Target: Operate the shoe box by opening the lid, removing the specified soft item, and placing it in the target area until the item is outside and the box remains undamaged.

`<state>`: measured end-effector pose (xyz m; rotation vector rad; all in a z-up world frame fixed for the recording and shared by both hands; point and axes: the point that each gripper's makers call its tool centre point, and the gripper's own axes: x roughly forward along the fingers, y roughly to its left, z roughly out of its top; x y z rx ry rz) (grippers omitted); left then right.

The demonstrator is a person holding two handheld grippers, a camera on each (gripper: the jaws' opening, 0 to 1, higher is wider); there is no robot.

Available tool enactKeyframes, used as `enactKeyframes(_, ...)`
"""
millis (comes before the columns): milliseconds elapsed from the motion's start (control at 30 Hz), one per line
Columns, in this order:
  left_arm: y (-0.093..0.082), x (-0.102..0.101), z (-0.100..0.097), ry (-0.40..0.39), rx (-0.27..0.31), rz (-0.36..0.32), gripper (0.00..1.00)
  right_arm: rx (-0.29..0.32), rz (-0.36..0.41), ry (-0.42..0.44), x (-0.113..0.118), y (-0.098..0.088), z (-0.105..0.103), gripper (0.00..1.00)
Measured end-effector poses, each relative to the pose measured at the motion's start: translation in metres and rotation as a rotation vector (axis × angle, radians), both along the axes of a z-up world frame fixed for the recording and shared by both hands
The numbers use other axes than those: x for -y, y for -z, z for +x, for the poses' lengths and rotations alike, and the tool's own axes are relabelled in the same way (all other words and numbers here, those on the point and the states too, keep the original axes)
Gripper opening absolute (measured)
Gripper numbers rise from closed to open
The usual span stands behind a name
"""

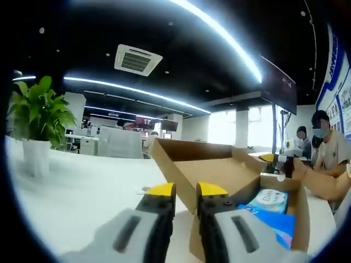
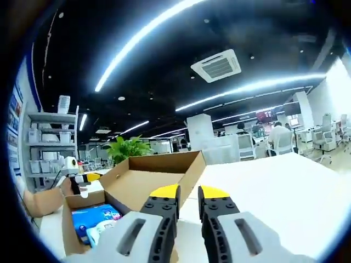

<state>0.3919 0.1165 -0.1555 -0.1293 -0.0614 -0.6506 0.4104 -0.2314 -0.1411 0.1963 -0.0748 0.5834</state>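
The cardboard shoe box (image 1: 299, 216) stands on a white table with its lid (image 1: 211, 167) raised. Inside lies a soft blue and white pack (image 1: 270, 200). My left gripper (image 1: 186, 190) sits at the box's near left corner. Its yellow-tipped jaws are drawn together to a narrow slit, with cardboard showing behind the slit. In the right gripper view the same box (image 2: 70, 219) is low on the left, the pack (image 2: 93, 218) lies in it and the lid (image 2: 156, 178) rises behind. My right gripper (image 2: 188, 192) is just right of the lid's edge, jaws equally close, with bare table in the slit.
The white table (image 1: 82, 192) stretches left to a potted plant (image 1: 38, 118). A yellow and black object (image 1: 276, 159) and another cardboard box (image 1: 323, 183) lie beyond the shoe box. People sit at the right (image 1: 326, 143). Shelves (image 2: 52, 142) stand behind the box in the right gripper view.
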Motion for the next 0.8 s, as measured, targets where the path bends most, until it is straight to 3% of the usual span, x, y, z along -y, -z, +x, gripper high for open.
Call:
enactKeyframes(300,-0.002,0.001,-0.001,0.005,0.01,0.015,0.14,-0.023,-0.117,-0.044,-0.02,0.014,0.0,0.09)
enactKeyframes(800,-0.001,0.004,-0.004,-0.009,0.031,0.09,0.14,-0.013,-0.127,-0.037,-0.016,0.01,-0.001,0.09)
